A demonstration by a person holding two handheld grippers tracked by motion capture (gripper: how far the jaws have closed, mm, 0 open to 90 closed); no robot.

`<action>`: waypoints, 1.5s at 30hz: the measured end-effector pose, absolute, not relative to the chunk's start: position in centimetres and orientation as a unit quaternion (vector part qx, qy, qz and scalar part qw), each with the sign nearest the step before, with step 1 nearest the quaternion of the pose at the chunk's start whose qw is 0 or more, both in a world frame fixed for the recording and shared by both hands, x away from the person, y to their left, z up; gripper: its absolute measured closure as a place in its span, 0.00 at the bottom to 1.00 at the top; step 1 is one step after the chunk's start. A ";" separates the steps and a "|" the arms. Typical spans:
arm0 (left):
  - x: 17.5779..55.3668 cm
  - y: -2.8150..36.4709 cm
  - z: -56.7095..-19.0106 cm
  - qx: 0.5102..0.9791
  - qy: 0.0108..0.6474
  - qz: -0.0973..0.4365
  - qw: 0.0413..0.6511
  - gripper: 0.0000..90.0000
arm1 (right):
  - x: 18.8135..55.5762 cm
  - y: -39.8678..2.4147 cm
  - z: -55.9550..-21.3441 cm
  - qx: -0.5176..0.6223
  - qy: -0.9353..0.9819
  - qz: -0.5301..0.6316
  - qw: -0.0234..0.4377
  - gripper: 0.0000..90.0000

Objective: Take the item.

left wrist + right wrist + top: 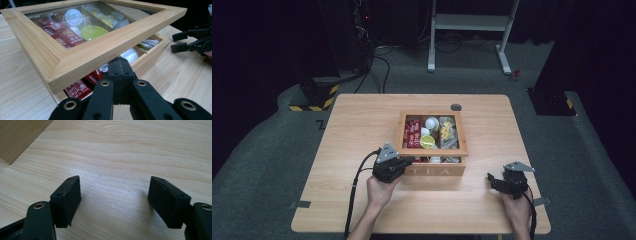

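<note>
— Spanning the scene is the wooden table [362, 130]; what sits on it?
— A tea box [437, 169] at its middle, its glass-paned lid [75, 53] lifted at the near edge.
— And the grippers?
— The left gripper [120, 72], jaws together, is under that lid's near-left edge. The right gripper [113, 200], jaws wide apart and empty, rests near-right.

White desk frame [469, 30] beyond table [352, 125]; striped base [314, 97], cables [379, 70] on floor.

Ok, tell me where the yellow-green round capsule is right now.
In the high view the yellow-green capsule lies in the tea box, under the raised glass lid, right of the red sachets and nearer the person than the white capsule.
</note>
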State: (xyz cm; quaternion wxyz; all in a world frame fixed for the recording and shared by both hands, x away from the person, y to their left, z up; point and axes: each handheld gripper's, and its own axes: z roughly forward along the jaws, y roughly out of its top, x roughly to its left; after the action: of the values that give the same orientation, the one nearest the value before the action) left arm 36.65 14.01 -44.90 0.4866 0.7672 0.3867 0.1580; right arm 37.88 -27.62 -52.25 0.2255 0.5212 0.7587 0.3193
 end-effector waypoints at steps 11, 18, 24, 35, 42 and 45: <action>37.2 14.0 -43.6 0.771 0.383 0.158 0.484 1.00 | 37.8 -27.4 -52.3 0.515 0.763 0.321 0.223 0.29; 37.8 13.8 -42.9 0.774 0.385 0.147 0.480 1.00 | 37.3 -27.0 -52.0 0.505 0.776 0.316 0.210 0.33; 38.3 13.8 -42.1 0.767 0.383 0.146 0.493 1.00 | 36.7 -26.1 -51.7 0.466 0.794 0.337 0.197 0.47; 39.2 13.7 -40.3 0.771 0.375 0.159 0.490 1.00 | 35.6 -23.6 -48.6 0.387 0.784 0.452 0.178 0.52; 39.9 13.9 -39.2 0.765 0.375 0.155 0.500 1.00 | 36.7 -21.3 -47.1 0.344 0.775 0.506 0.156 0.49; 40.1 14.0 -39.0 0.764 0.374 0.154 0.502 1.00 | 37.2 -20.4 -46.5 0.337 0.773 0.514 0.156 0.49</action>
State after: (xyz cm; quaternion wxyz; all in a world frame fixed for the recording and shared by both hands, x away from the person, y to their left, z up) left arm 40.12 13.95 -39.03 0.5023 0.7644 0.3740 0.1536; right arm 37.20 -20.44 -46.54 0.1559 0.3374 0.7728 0.5143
